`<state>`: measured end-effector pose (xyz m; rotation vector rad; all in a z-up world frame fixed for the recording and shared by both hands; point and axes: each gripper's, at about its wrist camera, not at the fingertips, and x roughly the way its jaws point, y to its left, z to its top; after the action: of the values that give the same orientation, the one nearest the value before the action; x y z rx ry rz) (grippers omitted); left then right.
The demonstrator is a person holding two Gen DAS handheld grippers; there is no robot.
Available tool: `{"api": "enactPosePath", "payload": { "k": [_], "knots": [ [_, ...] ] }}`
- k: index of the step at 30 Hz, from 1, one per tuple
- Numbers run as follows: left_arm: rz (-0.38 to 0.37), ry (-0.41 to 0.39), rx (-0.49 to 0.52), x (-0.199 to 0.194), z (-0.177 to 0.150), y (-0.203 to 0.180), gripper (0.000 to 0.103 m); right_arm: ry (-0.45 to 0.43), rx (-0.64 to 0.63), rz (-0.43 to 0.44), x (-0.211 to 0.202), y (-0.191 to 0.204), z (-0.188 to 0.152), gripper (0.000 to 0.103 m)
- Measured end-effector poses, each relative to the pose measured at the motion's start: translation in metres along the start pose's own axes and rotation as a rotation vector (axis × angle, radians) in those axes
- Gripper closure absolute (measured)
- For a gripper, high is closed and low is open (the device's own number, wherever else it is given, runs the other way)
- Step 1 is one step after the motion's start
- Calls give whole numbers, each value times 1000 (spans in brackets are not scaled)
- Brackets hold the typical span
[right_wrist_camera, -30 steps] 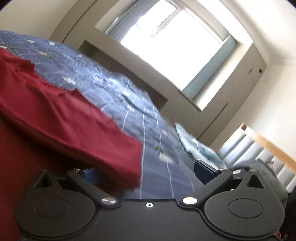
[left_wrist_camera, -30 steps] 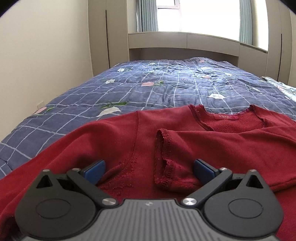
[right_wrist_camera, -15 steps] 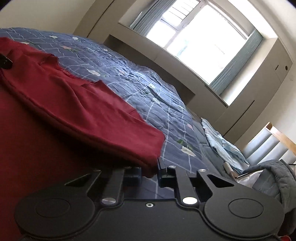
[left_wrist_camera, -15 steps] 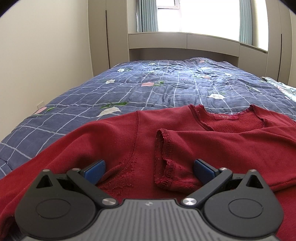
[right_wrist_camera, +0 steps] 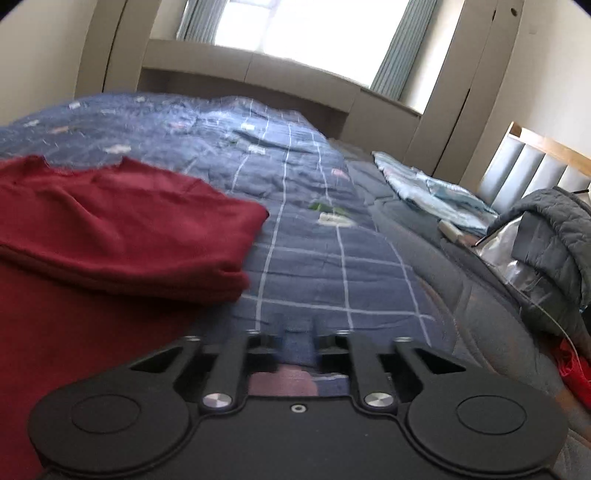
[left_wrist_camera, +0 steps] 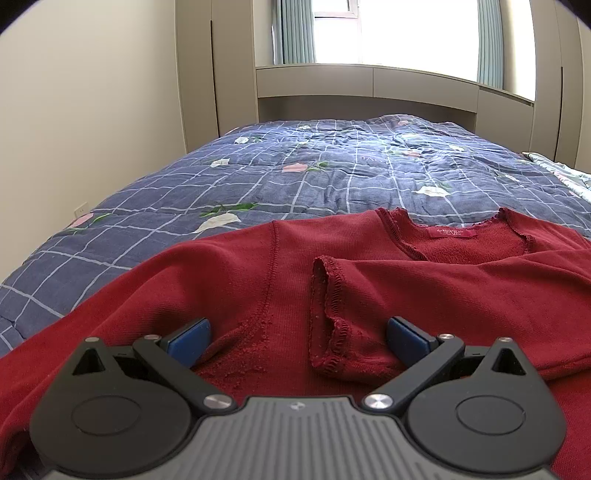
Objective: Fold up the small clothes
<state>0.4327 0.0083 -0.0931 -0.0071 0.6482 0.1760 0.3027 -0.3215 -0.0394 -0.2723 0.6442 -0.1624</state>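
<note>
One red knit top (left_wrist_camera: pixel 369 280) is spread on the bed, over a blue checked quilt (left_wrist_camera: pixel 332 177) printed with small flowers. Its neckline with a red label (left_wrist_camera: pixel 450 232) is turned toward the far end of the bed, and one sleeve is folded in across the chest so that its hemmed cuff (left_wrist_camera: pixel 328 317) lies near the middle of the garment.

The left gripper (left_wrist_camera: pixel 298 332) is held low over the top with its blue-padded fingers (left_wrist_camera: pixel 190 334) spread wide; the cuff and a rumpled patch of knit lie between them, but the pads are not seen pressing on the cloth, and nothing is gripped.

From the right wrist view, the folded edge of the top (right_wrist_camera: pixel 122 229) is seen to the left, well clear of the right gripper (right_wrist_camera: pixel 298 338). The fingers of that gripper are set close together with a narrow gap, the jaws are opening, and only quilt (right_wrist_camera: pixel 332 258) is seen through the gap; no cloth is held. The picture is blurred.

Light blue bedding (right_wrist_camera: pixel 432 195) and a grey quilted jacket (right_wrist_camera: pixel 550 236) are piled at the right side, beside a padded headboard (right_wrist_camera: pixel 532 170). A bright window (left_wrist_camera: pixel 388 33) with curtains is seen beyond the bed.
</note>
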Motion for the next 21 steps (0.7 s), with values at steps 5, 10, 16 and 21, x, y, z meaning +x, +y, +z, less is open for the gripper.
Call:
{"api": "enactPosePath", "payload": {
  "k": [5,10,16,21],
  "knots": [
    [0,0,0,0,0,0,0,-75,55,50,-13,-4,13,65],
    [0,0,0,0,0,0,0,-50,-62,24,-14,12,10,57],
    [1,0,0,0,0,0,0,-98,-23,46,-23,9,5,49],
    [1,0,1,0,0,0,0,-96,109,128,-13,2,25,48]
  ]
}}
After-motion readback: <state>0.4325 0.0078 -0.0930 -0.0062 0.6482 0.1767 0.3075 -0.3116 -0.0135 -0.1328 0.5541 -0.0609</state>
